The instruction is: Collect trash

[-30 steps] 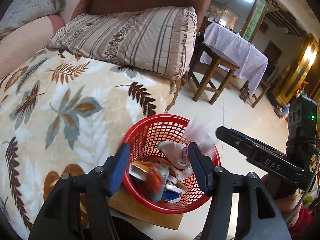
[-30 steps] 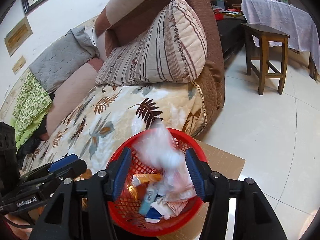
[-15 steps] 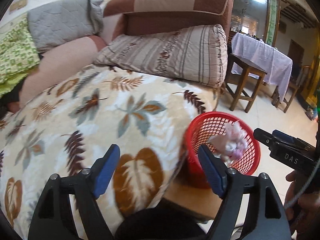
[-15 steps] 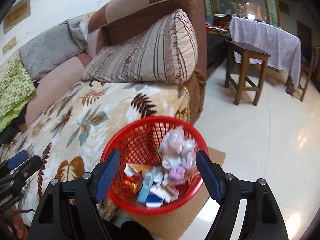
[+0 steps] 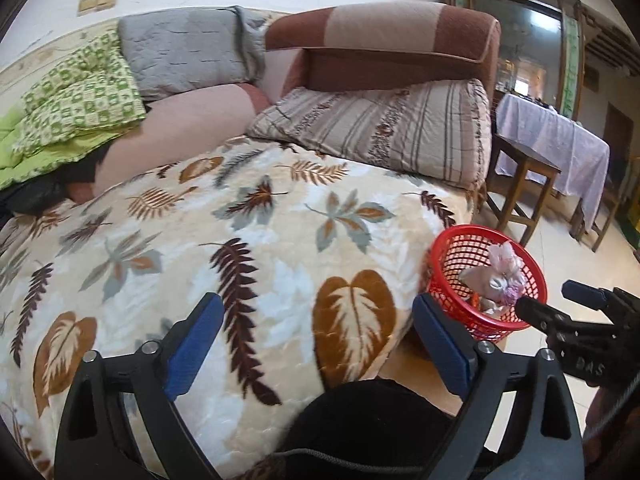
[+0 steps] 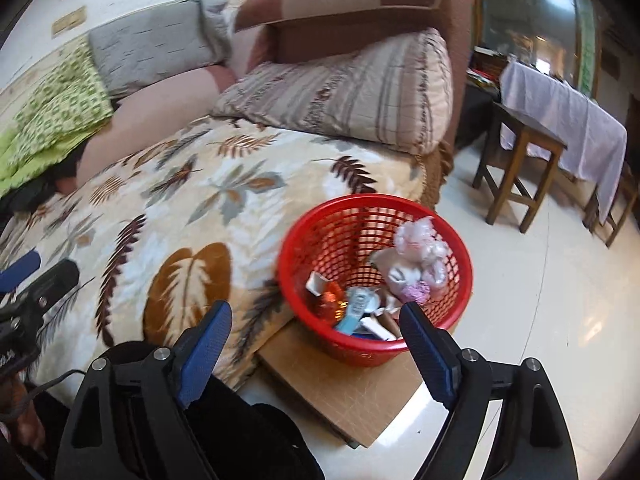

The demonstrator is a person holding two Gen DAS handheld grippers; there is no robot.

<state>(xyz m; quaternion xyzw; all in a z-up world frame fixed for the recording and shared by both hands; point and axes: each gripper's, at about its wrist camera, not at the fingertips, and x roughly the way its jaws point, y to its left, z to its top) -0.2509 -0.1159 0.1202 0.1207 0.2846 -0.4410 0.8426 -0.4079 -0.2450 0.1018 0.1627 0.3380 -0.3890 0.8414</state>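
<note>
1. At the far left of the left wrist view, a green patterned quilt (image 5: 80,92) lies bunched on the sofa, with a grey quilted cushion (image 5: 188,54) just beside it against the wall.
2. A leaf-print blanket (image 5: 248,248) covers the sofa seat and fills the middle of both views; no trash shows on it.
3. The left tool (image 5: 320,348) hangs over the blanket's front edge with its blue-padded fingers (image 5: 192,352) spread wide and nothing between them.
4. Behind the blanket, a striped pillow (image 5: 380,128) leans against the brown sofa arm (image 5: 392,36).
5. The red mesh basket (image 6: 320,240) stands on the floor just beside the sofa's front corner, resting on a flat piece of cardboard (image 6: 352,392).
6. The collected trash sits inside the basket: a crumpled pink-and-white plastic bag (image 6: 416,248) rides on top at the right side, and smaller wrappers (image 6: 352,308), among them orange, blue and white ones, lie at the bottom.
7. The right tool (image 6: 316,348) hovers just in front of the basket, near its front rim, its fingers (image 6: 204,352) also spread wide and empty.
8. In the left wrist view the right tool shows at the right edge, close to the basket's rim.
9. Further right, on the pale tiled floor (image 6: 520,300), a wooden stool (image 6: 516,168) stands beside a worktop draped in a lilac cloth (image 6: 568,116), well apart from the basket.
</note>
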